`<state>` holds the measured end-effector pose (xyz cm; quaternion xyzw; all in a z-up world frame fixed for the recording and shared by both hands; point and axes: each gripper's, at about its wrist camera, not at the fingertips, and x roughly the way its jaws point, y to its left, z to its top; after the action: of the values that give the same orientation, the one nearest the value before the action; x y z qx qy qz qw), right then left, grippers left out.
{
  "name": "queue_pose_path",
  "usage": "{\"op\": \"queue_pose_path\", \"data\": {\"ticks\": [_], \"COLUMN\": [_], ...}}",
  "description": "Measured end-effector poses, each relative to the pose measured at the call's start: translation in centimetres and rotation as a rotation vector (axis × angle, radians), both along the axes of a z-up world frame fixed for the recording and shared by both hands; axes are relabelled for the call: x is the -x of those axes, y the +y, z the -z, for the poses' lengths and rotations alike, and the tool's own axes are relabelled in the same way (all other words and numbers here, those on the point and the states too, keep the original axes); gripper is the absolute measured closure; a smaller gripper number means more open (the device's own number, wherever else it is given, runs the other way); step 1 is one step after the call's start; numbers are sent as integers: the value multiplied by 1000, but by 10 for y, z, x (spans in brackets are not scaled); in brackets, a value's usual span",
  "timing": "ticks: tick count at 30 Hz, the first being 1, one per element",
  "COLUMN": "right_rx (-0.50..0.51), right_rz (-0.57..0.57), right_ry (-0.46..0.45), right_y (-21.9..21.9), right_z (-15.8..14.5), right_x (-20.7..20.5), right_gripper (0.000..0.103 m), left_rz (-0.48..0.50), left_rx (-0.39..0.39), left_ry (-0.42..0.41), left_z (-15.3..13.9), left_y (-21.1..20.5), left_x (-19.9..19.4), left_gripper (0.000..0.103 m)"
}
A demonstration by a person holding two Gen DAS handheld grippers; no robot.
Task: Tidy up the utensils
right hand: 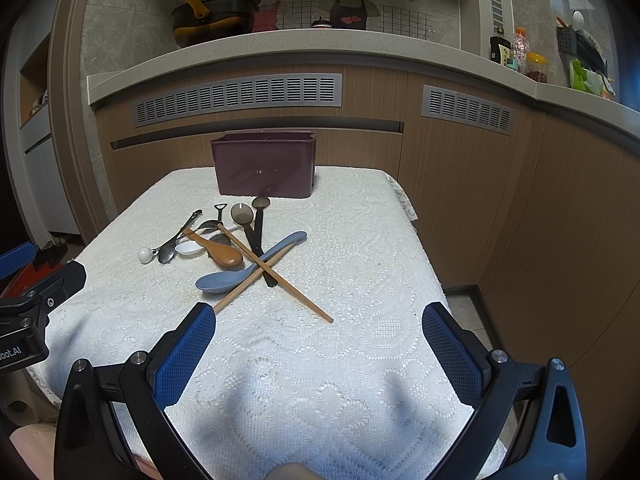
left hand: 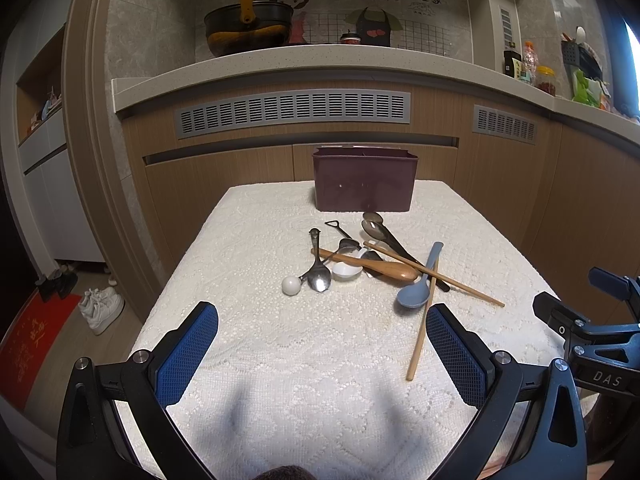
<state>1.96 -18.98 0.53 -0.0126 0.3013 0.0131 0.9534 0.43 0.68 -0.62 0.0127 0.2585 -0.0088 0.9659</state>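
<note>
A pile of utensils lies mid-table: a blue plastic spoon (left hand: 418, 290) (right hand: 240, 272), a wooden spoon (left hand: 384, 268) (right hand: 224, 252), two wooden chopsticks (left hand: 424, 320) (right hand: 280, 276), a metal spoon (left hand: 319, 276), a white ceramic spoon (left hand: 346, 270) and dark spoons (left hand: 376, 228). A dark purple utensil box (left hand: 365, 182) (right hand: 265, 168) stands at the table's far edge. My left gripper (left hand: 322, 356) is open and empty, near the front. My right gripper (right hand: 319, 354) is open and empty, also near the front; it shows in the left wrist view (left hand: 576, 308).
The table has a white lace cloth (left hand: 280, 360) (right hand: 360, 240). Wooden cabinets and a counter with a pot (left hand: 248, 28) stand behind it. White shoes (left hand: 102, 306) lie on the floor at the left.
</note>
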Motion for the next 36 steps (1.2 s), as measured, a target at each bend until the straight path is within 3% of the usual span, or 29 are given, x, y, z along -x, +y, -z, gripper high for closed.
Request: {"op": "queue_pose_path", "data": {"ticks": [30, 36], "right_rx": [-1, 14], "right_rz": [0, -25], "right_ry": [2, 35], "right_y": [0, 0], "right_z": [0, 3], "right_x": [-1, -15], "right_gripper": [0, 0], "left_rz": [0, -2], "left_rx": [1, -14], "left_ry": [10, 93], "left_z": [5, 12], "left_y": [0, 3], "left_x": [3, -19], "left_gripper": [0, 0]}}
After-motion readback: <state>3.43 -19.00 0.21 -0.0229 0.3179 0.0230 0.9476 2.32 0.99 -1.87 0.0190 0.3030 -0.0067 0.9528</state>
